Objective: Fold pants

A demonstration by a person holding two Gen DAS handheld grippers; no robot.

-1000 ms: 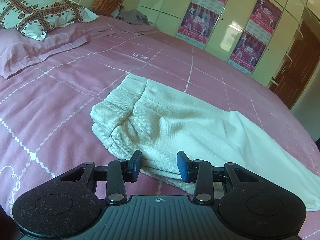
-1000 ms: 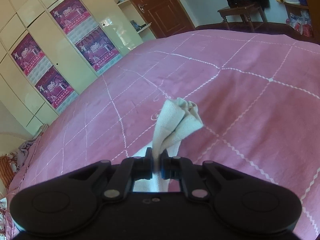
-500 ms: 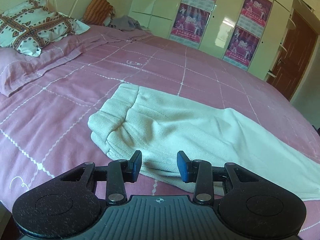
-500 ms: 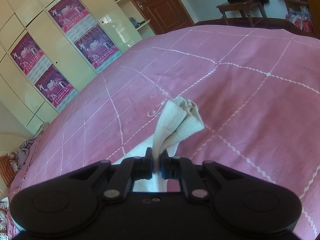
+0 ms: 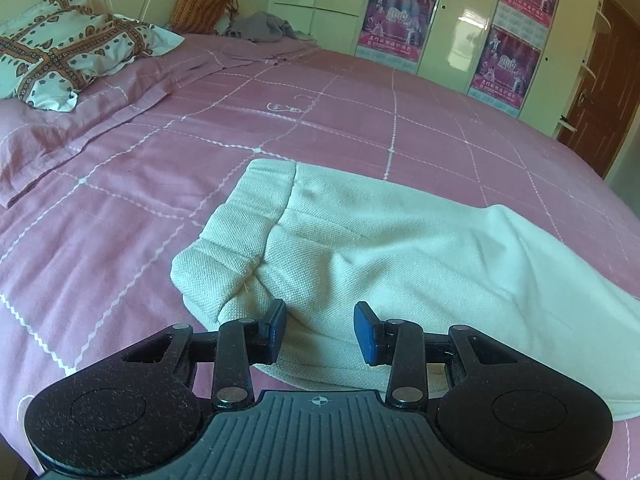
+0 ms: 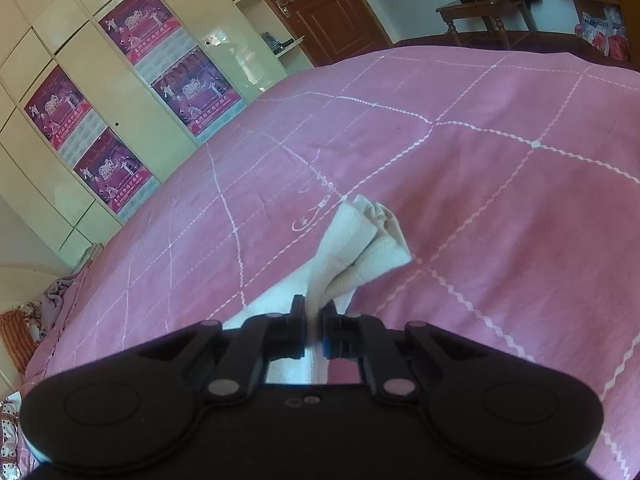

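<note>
Right tongs clamped on the pants' leg ends, left tongs apart over the waist end.

The left tongs (image 5: 320, 330) stand apart with nothing between them, low over the near edge of the cream pants (image 5: 400, 248), close to the bunched waistband (image 5: 232, 248). The right tongs (image 6: 315, 322) are pressed together on the gathered leg cuffs (image 6: 360, 248), which stick up past the fingertips. The pants lie stretched across the pink bed (image 5: 120, 184). Farther off sit a patterned pillow (image 5: 60, 60), and beyond it the cream wardrobe (image 5: 456, 36) with purple posters (image 5: 396, 20).
</note>
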